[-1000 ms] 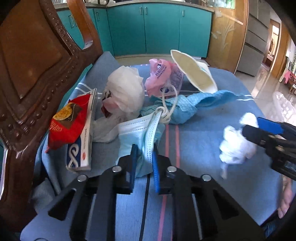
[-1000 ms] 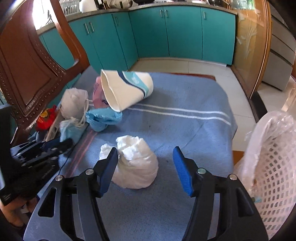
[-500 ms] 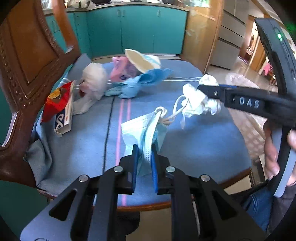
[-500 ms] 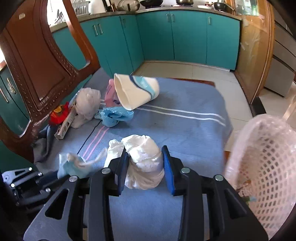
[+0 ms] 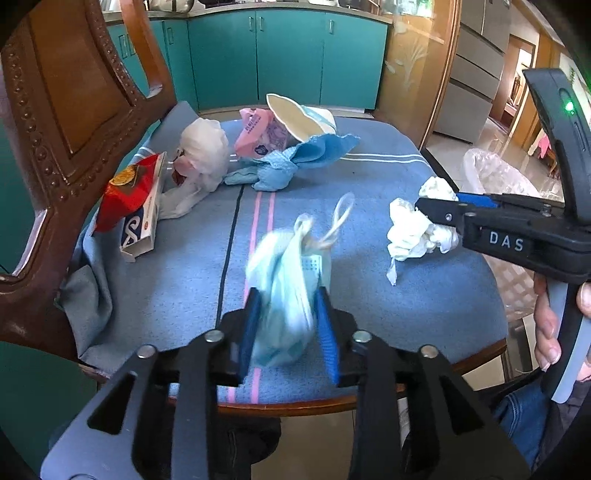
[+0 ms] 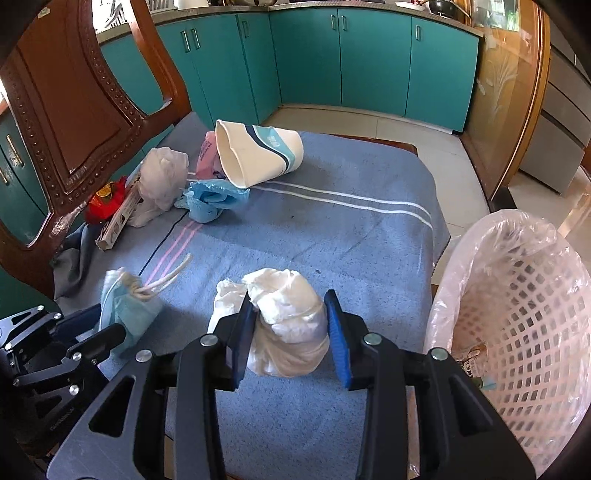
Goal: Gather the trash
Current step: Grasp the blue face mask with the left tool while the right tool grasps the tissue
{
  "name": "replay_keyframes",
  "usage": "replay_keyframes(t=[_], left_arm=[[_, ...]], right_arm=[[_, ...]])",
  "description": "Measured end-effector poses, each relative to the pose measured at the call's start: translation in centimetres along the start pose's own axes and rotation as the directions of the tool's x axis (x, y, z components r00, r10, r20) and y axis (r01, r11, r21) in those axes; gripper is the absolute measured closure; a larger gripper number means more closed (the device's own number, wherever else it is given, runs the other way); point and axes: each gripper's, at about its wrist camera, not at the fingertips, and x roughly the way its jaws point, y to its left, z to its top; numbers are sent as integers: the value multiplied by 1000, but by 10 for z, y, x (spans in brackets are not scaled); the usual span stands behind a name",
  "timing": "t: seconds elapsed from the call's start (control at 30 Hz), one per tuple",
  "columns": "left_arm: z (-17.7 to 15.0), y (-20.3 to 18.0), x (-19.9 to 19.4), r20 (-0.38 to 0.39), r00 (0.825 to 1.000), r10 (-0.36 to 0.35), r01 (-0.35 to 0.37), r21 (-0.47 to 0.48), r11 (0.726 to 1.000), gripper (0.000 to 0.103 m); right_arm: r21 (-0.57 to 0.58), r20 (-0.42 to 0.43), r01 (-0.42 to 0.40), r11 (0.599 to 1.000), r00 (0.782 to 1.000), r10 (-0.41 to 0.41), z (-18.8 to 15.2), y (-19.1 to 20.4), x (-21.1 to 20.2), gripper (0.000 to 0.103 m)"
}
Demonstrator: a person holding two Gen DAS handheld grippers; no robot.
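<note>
Bin: off the chair's right edge, just beside the right gripper; the left gripper is farther away.
Right gripper: clenched on the tissue wad, above the cloth.
Left gripper: jaws opening, blurred mask loose between them, long axis pointing away.
Change: a second ago the left clamped the mask by the pile; the right stood open around the wad.

- You are working in a home kitchen: teal cabinet doors with metal handles run along the far wall under a countertop carrying pots.
- A carved wooden dining chair, its seat draped in a blue towel, stands on a pale tiled floor.
- A bag-lined white plastic basket sits beside it.
</note>
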Motion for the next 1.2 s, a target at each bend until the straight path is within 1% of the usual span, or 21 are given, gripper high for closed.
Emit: replay_keyframes(t=[0.07, 0.17, 0.2, 0.3, 0.4, 0.47, 0.53, 0.7, 0.77, 0.9, 1.0, 1.03, 1.07, 1.1, 1.17, 1.2], left_arm=[[0, 3, -1, 3, 1000, 4, -4, -9, 1000, 61], [-1, 7, -4, 8, 1000, 10, -10, -24, 1000, 53], [-1, 9, -5, 10, 1000, 11, -11, -28, 1000, 52], [-1, 13, -7, 17, 1000, 15, -14, -41, 999, 49], [-2, 17, -10, 24, 1000, 21, -19, -54, 998, 41], [-2, 18, -11, 26, 999, 18, -17, -66, 998, 32], [-2, 18, -11, 26, 1000, 14, -12, -72, 997, 30], [-2, 10, -6, 21, 1000, 1, 0, -53, 999, 29], [0, 6, 1, 15, 1000, -9, 9, -42, 999, 25], [0, 1, 18, -18, 999, -30, 29, -43, 999, 25], [0, -2, 26, -25, 999, -34, 33, -41, 999, 25], [0, -4, 29, -28, 999, -29, 28, -35, 999, 28], [0, -5, 31, -30, 999, -25, 24, -28, 999, 34], [0, -7, 32, -32, 999, -23, 22, -20, 1000, 37], [0, -9, 34, -37, 999, -21, 21, -4, 1000, 53], [0, -10, 34, -39, 999, -10, 11, 10, 1000, 55]], right_arm=[[0, -2, 4, 1000, 1000, -4, 0, 1, 2, 63], [0, -12, 9, 1000, 1000, -9, 0, 3, 6, 56], [0, -15, 9, 1000, 1000, -9, -1, 4, 7, 53], [-18, -25, 17, 1000, 1000, -17, -2, 8, 10, 52], [-40, -31, 31, 999, 999, -33, -4, 13, 13, 45], [-46, -34, 32, 998, 999, -33, -4, 14, 13, 43], [-47, -33, 38, 998, 999, -40, -5, 13, 13, 42], [-32, -23, 53, 998, 998, -54, -4, 6, 7, 40], [-25, -19, 54, 998, 998, -55, -4, 4, 5, 40], [-15, -5, 53, 998, 999, -53, -2, 3, 1, 40], [-22, -3, 59, 998, 998, -59, -1, 5, 1, 40], [-27, -5, 63, 998, 998, -63, -2, 6, 2, 40], [-30, -8, 66, 997, 998, -66, -2, 6, 3, 40], [-33, -11, 70, 997, 997, -70, -2, 7, 4, 40], [-41, -15, 77, 996, 997, -78, -3, 9, 6, 40], [-44, -15, 78, 996, 997, -78, -3, 10, 6, 40]])
